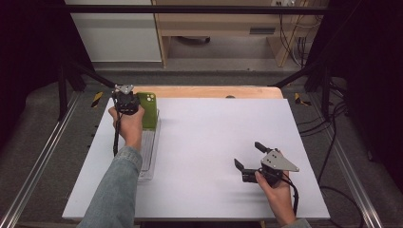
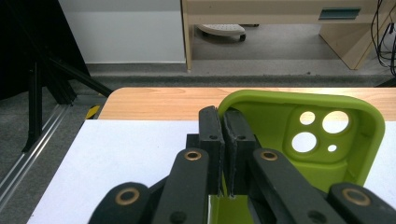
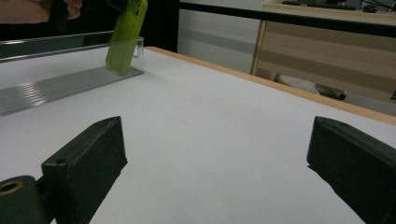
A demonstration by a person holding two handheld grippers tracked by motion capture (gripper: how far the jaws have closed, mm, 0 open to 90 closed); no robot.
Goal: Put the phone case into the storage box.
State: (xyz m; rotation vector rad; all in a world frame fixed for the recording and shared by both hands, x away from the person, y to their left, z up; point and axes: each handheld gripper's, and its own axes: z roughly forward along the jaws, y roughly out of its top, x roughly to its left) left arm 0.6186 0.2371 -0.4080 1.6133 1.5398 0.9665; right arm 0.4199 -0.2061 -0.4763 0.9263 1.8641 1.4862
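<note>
1. Resting near the front right of the white table (image 1: 209, 156): right gripper (image 1: 250, 156), jaws spread wide, holding nothing, hand low and level.
2. Standing at the far left, lower end in the clear slotted rack (image 1: 148, 152): green phone case (image 1: 149, 110), tilted.
3. Pinching the case's side wall: left gripper (image 2: 225, 140), jaws almost closed on it, forearm stretched forward.
4. Probably seating the case: easing straight down into one groove, loosening only once standing alone.

High view looks down on the table (image 1: 204, 142); both gripper views skim it, sharing the green case (image 2: 299, 135).
</note>
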